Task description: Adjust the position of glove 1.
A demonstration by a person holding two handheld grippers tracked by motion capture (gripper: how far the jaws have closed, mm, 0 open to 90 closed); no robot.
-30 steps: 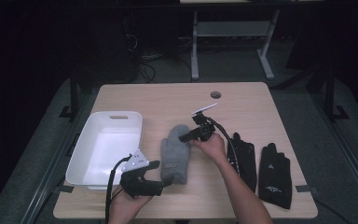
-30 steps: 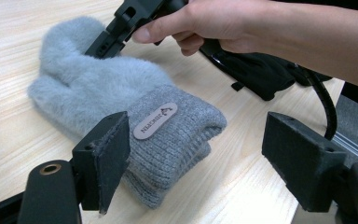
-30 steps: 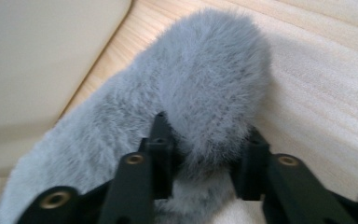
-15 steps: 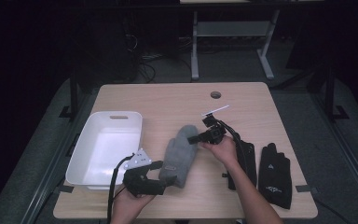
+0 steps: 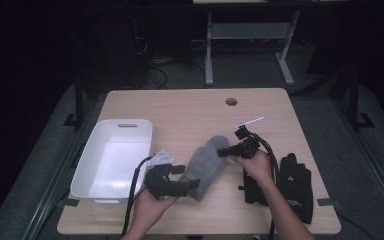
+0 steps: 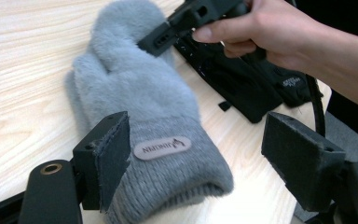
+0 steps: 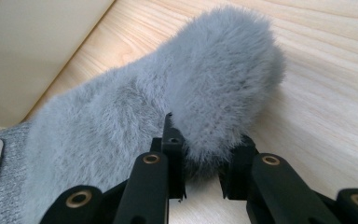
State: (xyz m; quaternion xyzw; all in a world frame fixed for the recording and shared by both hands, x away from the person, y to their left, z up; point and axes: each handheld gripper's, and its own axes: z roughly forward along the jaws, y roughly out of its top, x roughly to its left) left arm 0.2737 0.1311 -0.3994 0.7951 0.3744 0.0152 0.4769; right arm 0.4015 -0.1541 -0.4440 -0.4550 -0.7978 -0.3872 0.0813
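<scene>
Dark floor and a metal stand lie beyond the pale wooden table [image 5: 190, 107], whose far half is bare apart from a round cable hole.

Finding one: the right gripper [image 7: 200, 179] has just been closing, and its jaws now pinch a narrow fold of fur at the thumb side of the grey mitten [image 5: 206, 164]. The pads press into the pile from both sides, so the gap between them is small. The grip looks shallow and could slip under a firm pull.

Finding two: the left gripper [image 6: 193, 156] stands wide open at the mitten's knitted cuff. One pad sits just beside the cuff near the sewn label; the other is well apart on the far side. It holds nothing.

Position of item: the mitten lies flat on the table near the front edge, between the white bin [image 5: 112, 160] and the two black gloves [image 5: 295, 182], cuff toward the person.

Change against the earlier high views: the mitten's tip has swung toward the black gloves, so it now lies slanted rather than nearly straight, and the right hand has moved away from the bin. The left gripper has shifted in toward the cuff.

Judgement: the mitten is secured at one point only; a second hold at the cuff appears to be the step in hand before it can be lifted.
</scene>
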